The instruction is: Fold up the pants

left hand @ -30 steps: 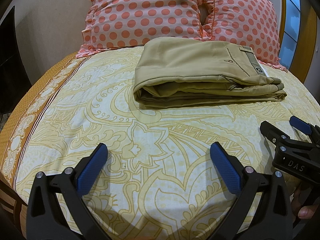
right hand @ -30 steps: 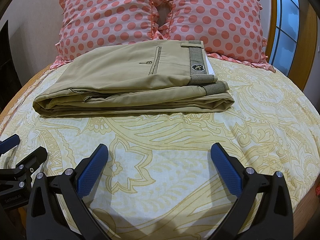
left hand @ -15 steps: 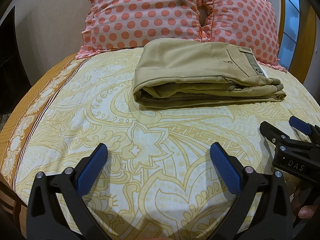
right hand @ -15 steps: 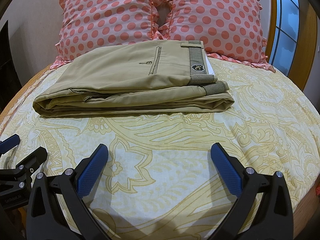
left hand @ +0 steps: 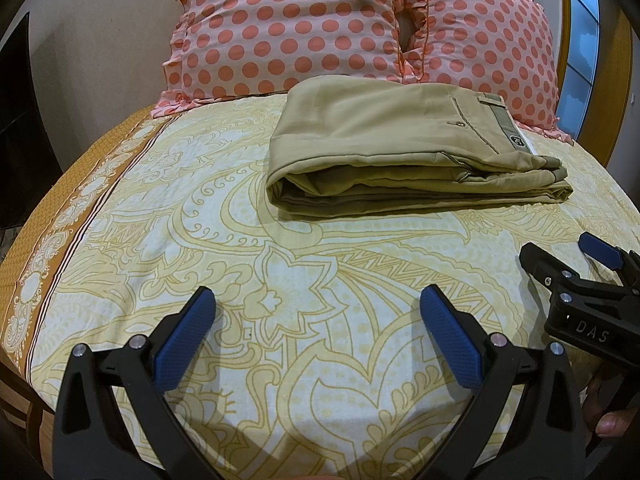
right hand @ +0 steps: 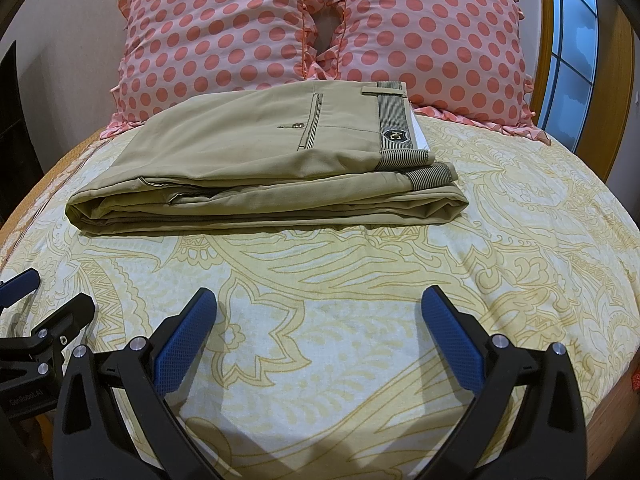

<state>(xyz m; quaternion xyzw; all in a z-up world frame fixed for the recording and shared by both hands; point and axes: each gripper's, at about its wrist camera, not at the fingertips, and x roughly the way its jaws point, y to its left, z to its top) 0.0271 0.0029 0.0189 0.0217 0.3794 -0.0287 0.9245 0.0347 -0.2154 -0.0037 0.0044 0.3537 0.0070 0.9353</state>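
pants [right hand: 264,168]: folded into compact stack, far on bed [right hand: 520,240] before pillows [right hand: 320,28] | left gripper [left hand: 316,340]: wide, empty, near | right gripper [right hand: 318,340]: wide, empty, near | progress: folding looks complete, nothing evidently left

Yellow patterned bedsheet [left hand: 280,280] — two polka-dot pillows [right hand: 224,32].

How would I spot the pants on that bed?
Look at the two polka-dot pillows at the head of the bed. Right in front of them lie the pants, a folded khaki bundle. Their plain tan cloth and striped waistband stand out against the yellow patterned sheet.
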